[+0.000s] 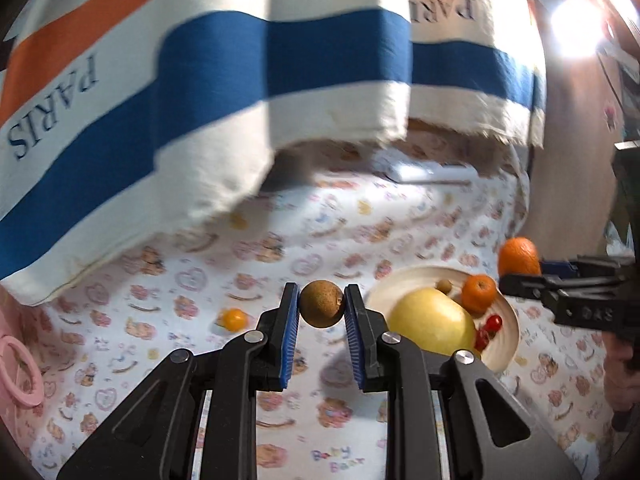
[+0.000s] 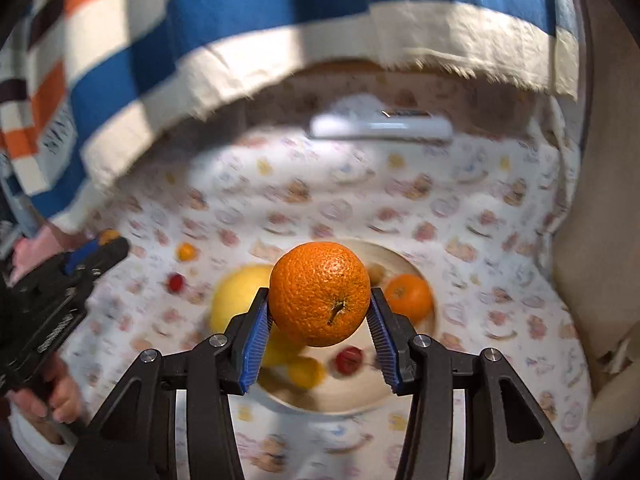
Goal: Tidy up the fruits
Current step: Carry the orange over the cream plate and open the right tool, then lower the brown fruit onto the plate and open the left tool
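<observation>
left gripper [image 1: 322, 305]: you've got it clamped on the brown fruit [image 1: 322, 304], pads on both flanks, held up off the cloth [image 1: 280, 248], left of the plate [image 1: 505, 344], so it's carried, not resting
right gripper [image 2: 319, 307]: closed on the orange [image 2: 319, 294] across its widest part, stem facing the camera; it hangs over the plate [image 2: 400, 394], which reads as a drop lined up
plate: already holds a big yellow fruit [image 1: 432, 322], a small orange [image 1: 479, 292], a small brown one [image 1: 443, 285] and red cherries [image 1: 489, 329]; it looks like the collection point
free room: bare plate shows on the near side, below the orange; that's my pick for the set-down
strays: small yellow fruit [image 1: 234, 319] lies alone on the cloth left of your left gripper; right wrist view also shows a red one [image 2: 175, 282] off the plate
progress: judging by the layout, most fruit is in, two in hand, two loose
risk: the orange is round and only pinched at two points; release low or it may roll and knock the cherries
backdrop: striped towel [image 1: 180, 92] hangs above the far edge, clear of both grippers
</observation>
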Motion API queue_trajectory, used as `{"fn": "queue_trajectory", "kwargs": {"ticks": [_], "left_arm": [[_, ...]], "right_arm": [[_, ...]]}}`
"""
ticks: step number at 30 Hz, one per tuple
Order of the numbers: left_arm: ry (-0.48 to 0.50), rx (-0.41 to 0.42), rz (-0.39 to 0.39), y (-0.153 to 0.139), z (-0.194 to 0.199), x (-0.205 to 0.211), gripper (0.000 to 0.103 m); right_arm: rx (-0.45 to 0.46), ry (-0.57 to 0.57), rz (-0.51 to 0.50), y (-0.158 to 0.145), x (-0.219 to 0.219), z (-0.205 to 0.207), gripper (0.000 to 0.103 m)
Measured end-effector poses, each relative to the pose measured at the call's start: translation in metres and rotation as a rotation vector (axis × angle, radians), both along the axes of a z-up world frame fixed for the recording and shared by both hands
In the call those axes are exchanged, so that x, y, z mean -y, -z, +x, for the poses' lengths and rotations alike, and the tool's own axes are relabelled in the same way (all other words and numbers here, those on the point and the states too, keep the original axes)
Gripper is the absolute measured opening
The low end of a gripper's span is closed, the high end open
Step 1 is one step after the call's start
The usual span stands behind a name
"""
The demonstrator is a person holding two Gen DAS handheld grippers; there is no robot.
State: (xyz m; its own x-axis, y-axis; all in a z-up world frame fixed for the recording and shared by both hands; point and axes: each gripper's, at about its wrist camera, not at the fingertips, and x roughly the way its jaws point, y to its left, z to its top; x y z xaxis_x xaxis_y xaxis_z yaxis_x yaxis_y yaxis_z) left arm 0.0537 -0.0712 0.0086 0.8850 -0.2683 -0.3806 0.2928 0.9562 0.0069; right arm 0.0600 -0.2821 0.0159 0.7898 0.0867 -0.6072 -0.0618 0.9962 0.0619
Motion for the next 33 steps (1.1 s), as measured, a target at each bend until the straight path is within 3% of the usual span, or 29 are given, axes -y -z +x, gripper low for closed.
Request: {"fn": "queue_trajectory", "kwargs": {"ticks": [5, 11, 21, 27, 33], "left_arm": [[0.026, 0.0, 0.057, 0.008, -0.003, 0.02, 0.022], [0.037, -0.015, 0.083, 0.015, 0.001, 0.029, 0.022], [0.028, -0.017, 0.083, 0.015, 0.003, 0.027, 0.022], [0.032, -0.016, 0.075, 0.012, 0.001, 0.025, 0.022], [0.05, -0.005, 0.075, 0.007, -0.004, 0.027, 0.022]], "right_arm": [[-0.116, 0.02, 0.064, 0.017, 0.018, 0.017, 0.049], [-0.194, 0.045, 0.043, 0.039, 0.021, 0.034, 0.049], [-0.242, 0.041, 0.037, 0.055, 0.02, 0.046, 0.049], [-0.229, 0.041, 0.053, 0.053, 0.021, 0.045, 0.051], [-0.147, 0.043, 0.082, 0.033, 0.025, 0.032, 0.057]]}}
